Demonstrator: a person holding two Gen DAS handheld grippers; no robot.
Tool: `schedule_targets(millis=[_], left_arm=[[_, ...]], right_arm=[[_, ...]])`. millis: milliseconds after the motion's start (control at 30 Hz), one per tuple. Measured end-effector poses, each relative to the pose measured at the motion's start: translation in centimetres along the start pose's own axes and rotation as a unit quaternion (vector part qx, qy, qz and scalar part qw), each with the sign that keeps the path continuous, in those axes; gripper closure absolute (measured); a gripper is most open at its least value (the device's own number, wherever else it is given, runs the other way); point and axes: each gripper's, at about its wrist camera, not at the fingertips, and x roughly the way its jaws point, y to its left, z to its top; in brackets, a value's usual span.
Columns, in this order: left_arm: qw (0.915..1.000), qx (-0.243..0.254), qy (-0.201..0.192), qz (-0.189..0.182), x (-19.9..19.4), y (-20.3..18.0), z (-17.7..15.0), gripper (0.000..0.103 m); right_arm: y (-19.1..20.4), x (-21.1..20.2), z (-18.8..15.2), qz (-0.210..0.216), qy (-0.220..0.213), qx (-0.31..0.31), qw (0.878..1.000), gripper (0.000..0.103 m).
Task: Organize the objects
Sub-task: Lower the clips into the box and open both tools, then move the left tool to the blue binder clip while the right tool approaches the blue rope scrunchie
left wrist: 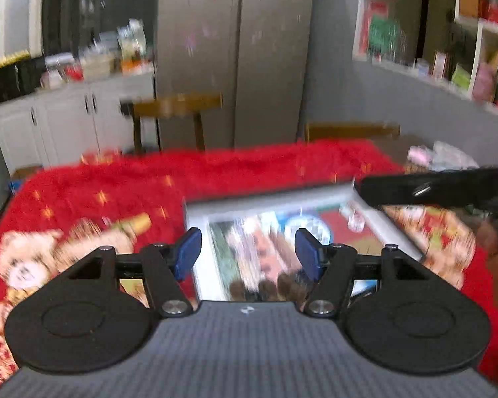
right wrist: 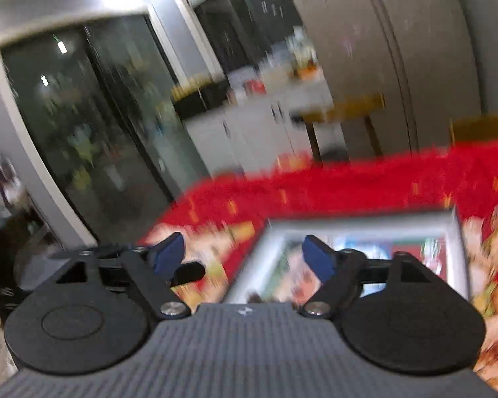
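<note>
Both the left gripper (left wrist: 247, 248) and right gripper (right wrist: 244, 253) hover wide open, empty, over the flat white-framed picture board (left wrist: 282, 232); it looks stiff and light, best pinched at its rim.

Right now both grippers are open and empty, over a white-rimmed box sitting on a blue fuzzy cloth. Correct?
One thing is wrong: the cloth is red, not blue, with a cartoon print, as the left wrist view shows. The rest stands: the left gripper and the right gripper are both open and empty, over the white-rimmed box.
</note>
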Motion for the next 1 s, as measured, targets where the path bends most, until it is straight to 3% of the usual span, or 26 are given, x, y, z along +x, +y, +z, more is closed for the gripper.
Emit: schedule_targets(millis=[167, 300, 400, 567, 733, 833, 1000], left_arm=[[0.9967, -0.022, -0.077, 0.001, -6.7, 0.3, 1.3, 0.035], [0.9931, -0.006, -0.116, 0.014, -11.2, -0.1, 0.2, 0.027], [0.9921, 0.01, -0.115, 0.049, -13.1, -0.7, -1.8, 0.026], [0.9815, 0.029, -0.153, 0.112, -15.4, -2.3, -6.3, 0.026], [0.9838, 0.008, -0.144, 0.107, -15.0, -2.8, -11.1, 0.026], [0.988, -0.013, -0.115, 0.102, -12.9, -2.0, -13.6, 0.027], [0.9924, -0.027, -0.062, 0.102, -8.9, -1.8, -16.1, 0.028]], right_arm=[[2.4, -6.7, 0.9, -0.012, -0.102, -0.024, 0.994, 0.004], [4.0, -9.7, 0.0, -0.05, -0.126, -0.057, 0.989, 0.004], [4.2, -11.2, -1.7, -0.078, -0.144, -0.061, 0.985, 0.004], [3.4, -12.0, -5.0, -0.106, -0.173, -0.019, 0.979, 0.007], [2.5, -10.4, -9.2, -0.13, -0.147, 0.001, 0.981, 0.015], [2.2, -8.2, -11.6, -0.152, -0.1, -0.014, 0.983, 0.022], [0.6, -5.7, -14.1, -0.133, -0.045, 0.043, 0.989, 0.026]])
